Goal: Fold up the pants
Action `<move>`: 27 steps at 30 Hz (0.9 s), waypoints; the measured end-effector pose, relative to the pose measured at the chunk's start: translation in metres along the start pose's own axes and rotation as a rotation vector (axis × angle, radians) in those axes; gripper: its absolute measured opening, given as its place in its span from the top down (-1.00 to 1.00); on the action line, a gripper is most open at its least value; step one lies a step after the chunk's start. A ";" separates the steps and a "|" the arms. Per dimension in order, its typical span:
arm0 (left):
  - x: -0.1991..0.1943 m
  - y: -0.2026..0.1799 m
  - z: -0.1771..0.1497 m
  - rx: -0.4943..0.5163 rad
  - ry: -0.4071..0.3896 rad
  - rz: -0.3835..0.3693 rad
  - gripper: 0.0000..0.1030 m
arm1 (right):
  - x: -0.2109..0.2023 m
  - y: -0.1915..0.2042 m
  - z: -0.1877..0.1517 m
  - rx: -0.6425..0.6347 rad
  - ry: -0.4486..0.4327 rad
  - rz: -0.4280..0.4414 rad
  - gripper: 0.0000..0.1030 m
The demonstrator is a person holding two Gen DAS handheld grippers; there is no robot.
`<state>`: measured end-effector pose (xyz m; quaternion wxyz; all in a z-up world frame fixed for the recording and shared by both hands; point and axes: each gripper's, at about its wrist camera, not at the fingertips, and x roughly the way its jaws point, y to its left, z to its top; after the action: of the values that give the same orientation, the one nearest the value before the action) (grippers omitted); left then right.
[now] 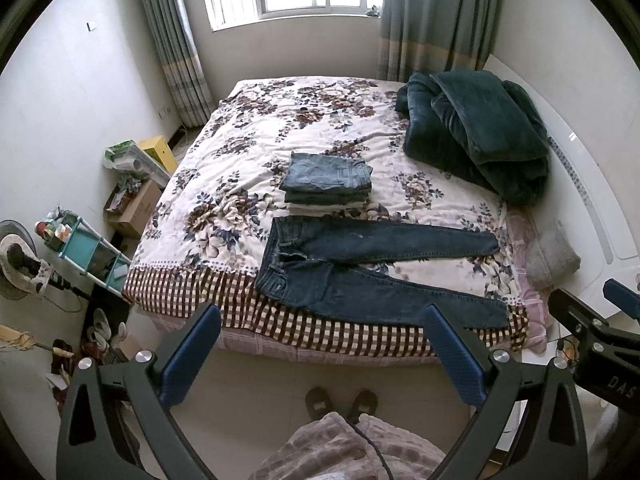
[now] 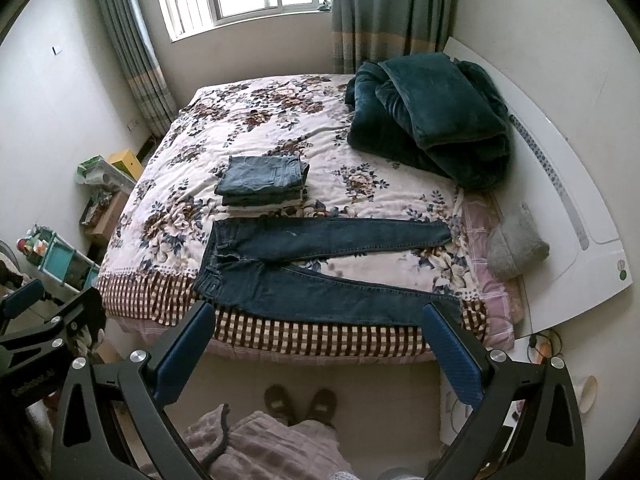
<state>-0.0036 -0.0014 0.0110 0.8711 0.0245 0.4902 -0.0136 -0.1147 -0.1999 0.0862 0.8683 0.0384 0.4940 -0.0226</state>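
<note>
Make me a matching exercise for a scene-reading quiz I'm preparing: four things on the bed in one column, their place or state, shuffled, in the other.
Things
1. dark jeans
2. stack of pants
3. green blanket
4. grey cloth

Place or state
A. bundled at the far right of the bed
B. spread flat along the near edge, legs apart
C. lying at the bed's right edge by the white headboard
D. folded, mid-bed just behind the jeans

Pairs: 1-B, 2-D, 3-A, 4-C
</note>
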 end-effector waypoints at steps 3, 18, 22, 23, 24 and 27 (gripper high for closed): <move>0.001 -0.001 0.000 0.002 -0.003 0.003 -1.00 | 0.001 0.001 0.000 -0.004 0.001 -0.004 -1.00; -0.002 -0.008 0.008 -0.011 -0.010 0.003 -1.00 | -0.001 -0.003 0.003 -0.010 0.001 -0.001 -1.00; -0.001 -0.008 0.007 -0.010 -0.013 0.005 -1.00 | -0.001 -0.002 0.004 -0.011 0.001 -0.003 -1.00; -0.002 -0.008 0.007 -0.011 -0.016 0.004 -1.00 | -0.001 -0.002 0.004 -0.011 0.001 -0.002 -1.00; -0.001 -0.008 0.007 -0.011 -0.017 0.005 -1.00 | -0.001 -0.002 0.004 -0.010 0.000 -0.002 -1.00; 0.002 -0.011 0.013 -0.016 -0.019 0.005 -1.00 | -0.001 -0.002 0.006 -0.011 -0.001 -0.001 -1.00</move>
<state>0.0076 -0.0128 0.0157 0.8759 0.0186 0.4821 -0.0079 -0.1101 -0.2022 0.0906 0.8686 0.0332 0.4939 -0.0202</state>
